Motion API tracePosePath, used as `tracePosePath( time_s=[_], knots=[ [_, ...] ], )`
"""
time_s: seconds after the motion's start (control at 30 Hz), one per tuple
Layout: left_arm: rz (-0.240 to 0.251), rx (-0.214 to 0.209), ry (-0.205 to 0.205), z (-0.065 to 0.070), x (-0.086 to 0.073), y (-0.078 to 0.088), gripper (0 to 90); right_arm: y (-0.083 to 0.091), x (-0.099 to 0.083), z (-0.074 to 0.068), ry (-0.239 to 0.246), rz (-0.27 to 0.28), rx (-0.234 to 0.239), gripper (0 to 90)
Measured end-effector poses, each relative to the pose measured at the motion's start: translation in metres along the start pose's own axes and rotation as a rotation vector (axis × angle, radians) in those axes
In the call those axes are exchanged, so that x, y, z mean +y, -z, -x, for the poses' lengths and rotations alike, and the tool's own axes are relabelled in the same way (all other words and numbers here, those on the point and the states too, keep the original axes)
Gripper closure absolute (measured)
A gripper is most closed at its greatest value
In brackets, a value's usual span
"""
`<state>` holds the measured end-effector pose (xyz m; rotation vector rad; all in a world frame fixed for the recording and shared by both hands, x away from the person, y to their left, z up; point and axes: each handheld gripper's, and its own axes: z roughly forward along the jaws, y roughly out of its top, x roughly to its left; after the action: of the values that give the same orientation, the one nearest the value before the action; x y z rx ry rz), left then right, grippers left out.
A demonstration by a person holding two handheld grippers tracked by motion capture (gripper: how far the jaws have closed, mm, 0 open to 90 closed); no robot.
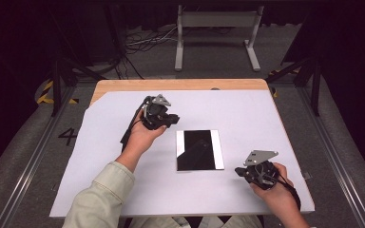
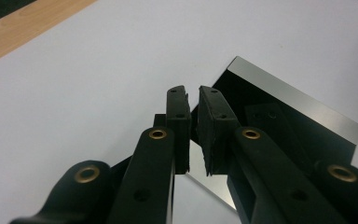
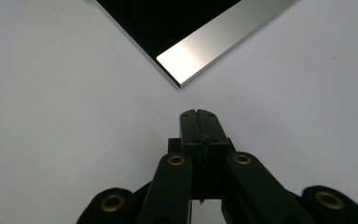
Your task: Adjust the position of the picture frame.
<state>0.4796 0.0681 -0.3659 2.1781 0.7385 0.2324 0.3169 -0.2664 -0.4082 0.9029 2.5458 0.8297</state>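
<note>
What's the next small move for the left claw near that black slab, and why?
Probably open the left claw wider and ease it down toward the black slab's near corner. Its jaws stand only slightly apart with nothing between them, above the slab, which lies flat and untouched on the white sheet.

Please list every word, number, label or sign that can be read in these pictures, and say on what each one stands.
"4": painted dark on the grey floor, left of the table, in the high view.
The black-and-silver panel on the white sheet bears no readable text in any view.
The left tongs and right tongs carry no readable marking.
</note>
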Motion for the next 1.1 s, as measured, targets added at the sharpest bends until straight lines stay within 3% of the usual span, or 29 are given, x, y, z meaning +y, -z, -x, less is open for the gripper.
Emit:
tracePosePath(
  time_s=[0.27,0.47,0.63,0.8,1.1],
  knots=[
    [-0.085,0.0,0.006,-0.008,-0.001,-0.036,84.3,0.009,-0.013,-0.004,-0.033,-0.007,-0.016,90.0],
    [-0.117,-0.002,0.039,-0.018,-0.008,-0.052,85.0,0.011,-0.02,-0.005,-0.051,-0.014,-0.02,90.0],
    [-0.136,0.003,0.042,-0.021,-0.011,-0.06,85.9,0.007,-0.019,-0.009,-0.045,-0.023,-0.011,90.0],
    [-0.189,0.018,0.037,-0.023,-0.017,-0.072,87.3,0.003,-0.018,-0.011,-0.042,-0.032,-0.002,90.0],
    [-0.196,0.008,0.05,-0.024,-0.019,-0.078,90.0,0.003,-0.02,-0.011,-0.047,-0.031,0.005,90.0]
  ],
)
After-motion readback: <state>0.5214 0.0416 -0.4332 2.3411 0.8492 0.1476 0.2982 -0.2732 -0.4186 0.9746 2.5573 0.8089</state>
